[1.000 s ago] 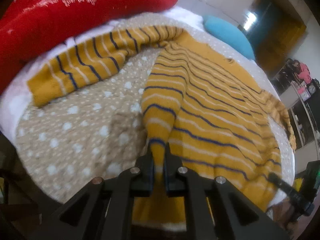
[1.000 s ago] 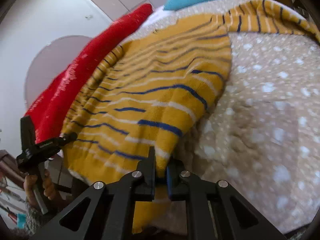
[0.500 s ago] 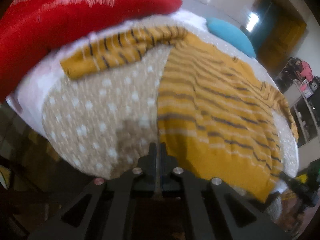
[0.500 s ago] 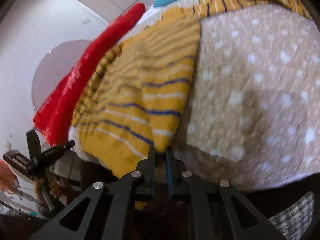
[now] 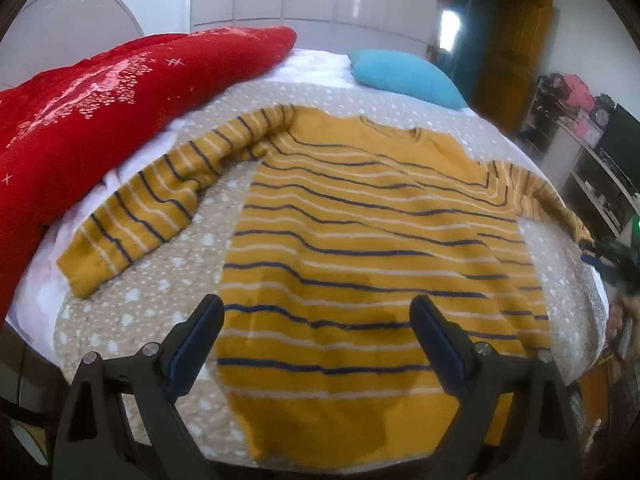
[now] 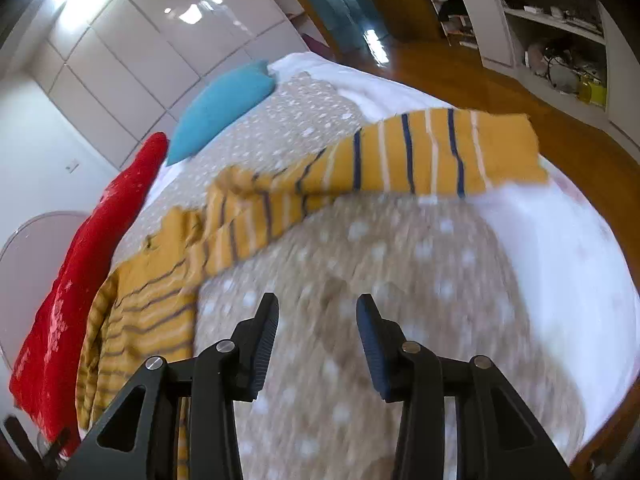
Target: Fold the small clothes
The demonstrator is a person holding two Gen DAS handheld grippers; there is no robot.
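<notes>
1. Sweater [image 5: 360,240]: mustard knit w/ navy + white stripes. Lies flat on the bed, body spread wide, hem nearest the left camera, neckline at the far side. One sleeve [image 5: 148,212] angles out twd the red blanket, cuff at the near end; the other sleeve [image 6: 420,160] runs out across the bed twd the white sheet edge (cuff looks slightly lifted, blurred, can't confirm). Some wrinkles across the body.

2. Left tongs [image 5: 316,344]: fingers wide apart, nothing between them. They straddle the hem area of the sweater; contact w/ cloth can't be told.

3. Right tongs [image 6: 318,344]: fingers apart, holding nothing. Over bare cover, beside the sweater's side edge, sleeve ahead. View is motion-blurred.

4. Cover [image 5: 152,304]: beige w/ white dots, spread on the bed under the sweater.

5. Sheet [image 6: 560,240]: white, showing past the cover's edge.

6. Blanket [image 5: 100,96]: red w/ pale pattern, bunched along one side of the bed, just beside the first sleeve.

7. Pillow [image 5: 404,76]: blue, at the far end of the bed, well apart from the sweater.

8. Room: white wardrobe doors [image 6: 132,52] behind the bed; wood floor [image 6: 580,152]; shelves [image 6: 540,20] w/ misc. items (too small to ID).
</notes>
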